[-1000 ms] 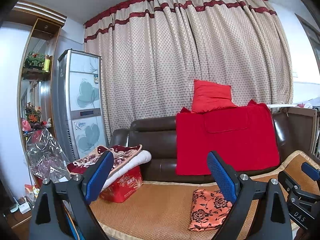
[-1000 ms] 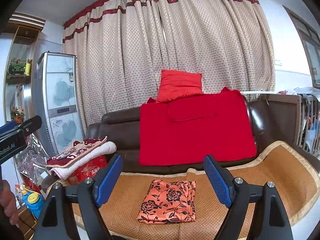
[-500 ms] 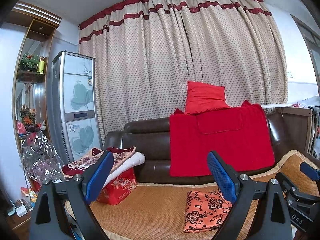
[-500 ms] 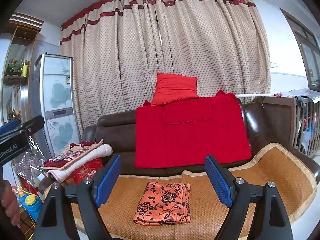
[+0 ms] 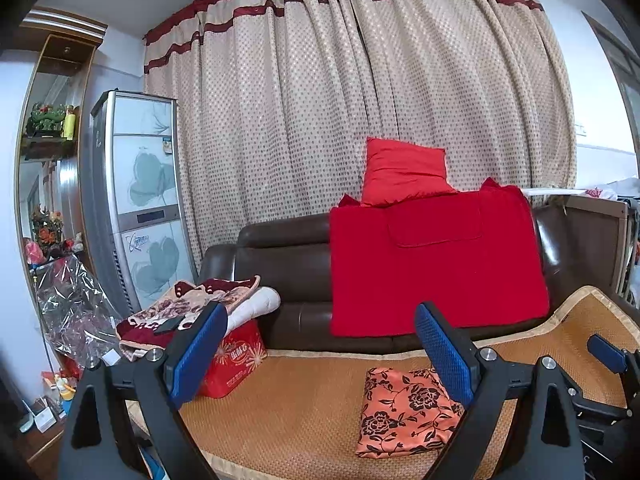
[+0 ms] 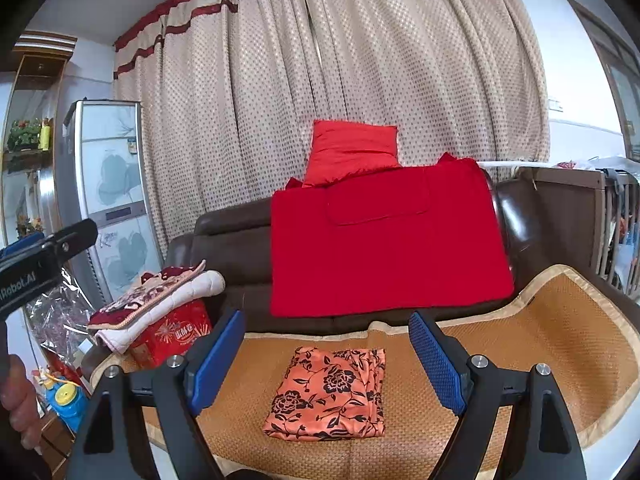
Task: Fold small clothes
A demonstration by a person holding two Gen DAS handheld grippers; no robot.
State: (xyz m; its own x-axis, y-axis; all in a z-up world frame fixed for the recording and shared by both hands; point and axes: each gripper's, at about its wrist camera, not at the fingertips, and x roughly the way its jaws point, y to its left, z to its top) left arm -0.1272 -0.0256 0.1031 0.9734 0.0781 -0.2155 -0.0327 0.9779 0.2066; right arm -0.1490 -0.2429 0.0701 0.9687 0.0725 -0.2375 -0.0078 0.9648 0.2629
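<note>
**Mia:** Were the claws holding anything?

**Ben:** No; the right gripper [image 6: 326, 356] had its jaws wide apart and nothing was between them; its blue pads [image 6: 436, 364] touched only air; the left gripper [image 5: 320, 354] was spread wide too, and it gripped nothing; both claws hung in the air above the front of the seat.

**Mia:** Where was the little piece of clothing?

**Ben:** The orange flowered cloth [image 6: 330, 394] lay folded in a neat square on the woven mat [image 6: 560, 340]; the mat covered the seat of the brown sofa [image 6: 232, 244]; in the right wrist view the cloth sat between the two fingers but farther away, well apart from them; in the left wrist view the same cloth [image 5: 404, 412] lay off to the right, and one blue pad [image 5: 444, 354] hid a bit of its edge.

**Mia:** What else was there?

**Ben:** A red blanket [image 6: 384, 240] hung over the sofa back; a red pillow [image 6: 352, 152] sat on top of it; a stack of folded blankets [image 6: 160, 296] rested on a red box [image 6: 176, 330] at the left end of the sofa; a spotted curtain [image 6: 320, 80] hung behind it all; a person's hand [image 6: 18, 404] showed at the left edge.
</note>
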